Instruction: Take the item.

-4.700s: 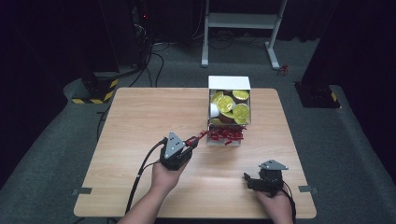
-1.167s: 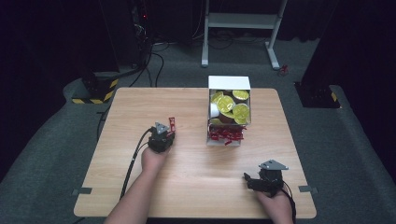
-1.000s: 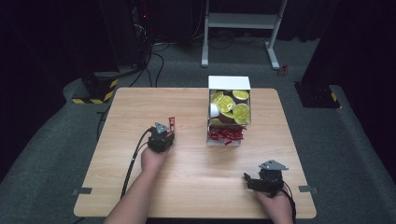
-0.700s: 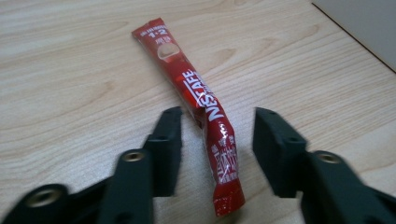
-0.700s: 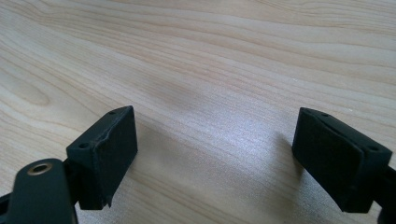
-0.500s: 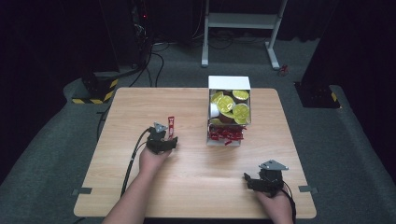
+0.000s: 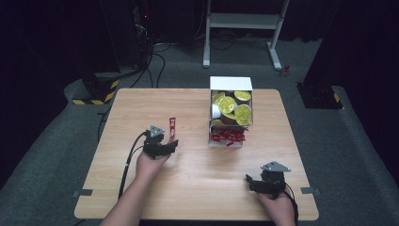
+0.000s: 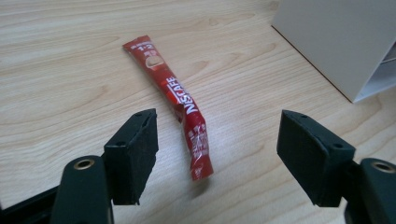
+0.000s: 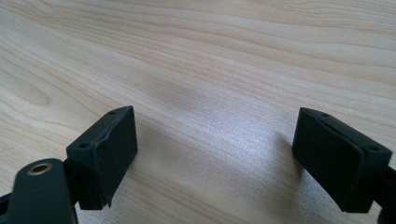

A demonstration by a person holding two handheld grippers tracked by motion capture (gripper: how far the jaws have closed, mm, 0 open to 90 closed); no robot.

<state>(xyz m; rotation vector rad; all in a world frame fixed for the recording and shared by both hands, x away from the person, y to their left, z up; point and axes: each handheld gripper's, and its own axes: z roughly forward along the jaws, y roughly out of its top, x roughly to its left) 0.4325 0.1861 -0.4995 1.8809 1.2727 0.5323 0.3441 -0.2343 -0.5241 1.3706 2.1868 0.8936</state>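
Since a few seconds ago the left gripper [image 7: 165,144] has pulled away from the white box [image 7: 230,84] to a spot well to the box's left, and a red coffee stick [image 7: 172,124] that it carried now lies flat on the worktop [image 7: 197,188], free of the fingers [image 8: 132,154].

From the high view the stick is a small red strip just beyond the left gripper, on the box's left side and well apart from it; its lettering cannot be read there. The left gripper view brings it close: white "Nescafe" print runs along the stick [image 8: 180,100], and its near end sits between the two spread fingers without touching either. A corner of the box [image 8: 343,44] shows at the upper right of that view. The stick's long axis runs away from the person, roughly parallel to the box's long side, with a slight bend near the closer end.

Inside the box, yellow-lidded cups [image 7: 233,106] fill the far part and more red sticks [image 7: 227,136] lie at the near end.

Toward the person from the box, the right gripper [image 7: 258,182] rests near the worktop's front edge. Its own view shows its fingers [image 9: 105,154] wide apart over bare wood.
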